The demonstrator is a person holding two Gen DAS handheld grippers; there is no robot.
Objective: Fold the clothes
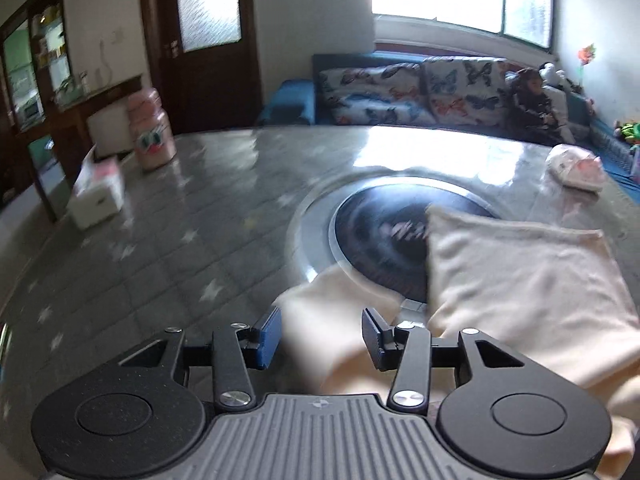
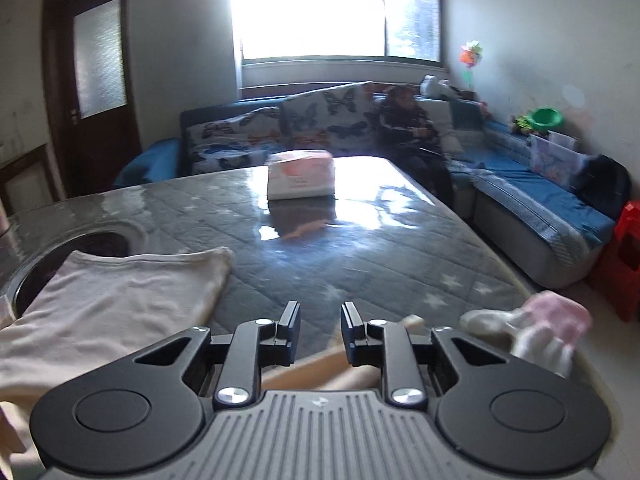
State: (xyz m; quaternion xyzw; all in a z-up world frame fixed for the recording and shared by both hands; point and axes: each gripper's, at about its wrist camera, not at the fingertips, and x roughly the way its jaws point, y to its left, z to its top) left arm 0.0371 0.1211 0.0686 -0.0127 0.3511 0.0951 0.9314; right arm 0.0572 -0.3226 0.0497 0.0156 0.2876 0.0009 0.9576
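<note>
Left gripper (image 1: 322, 338) jaws released, cream cotton garment (image 1: 520, 276) beneath and right of them on grey star-patterned worktop (image 1: 160, 240). Right gripper (image 2: 320, 330) jaws parted, empty, garment left. Regrasp edge squarely, fold flat.

The right gripper (image 2: 320, 326) is hovering low over the grey starred table (image 2: 360, 256), jaws standing slightly apart with nothing pinched between them. A cream garment (image 2: 120, 304) is lying folded to its left, partly over a round dark inset (image 2: 100, 246). A tissue box (image 2: 300, 176) is sitting at the far edge, and pink-and-white socks (image 2: 532, 328) are lying to the right.
</note>
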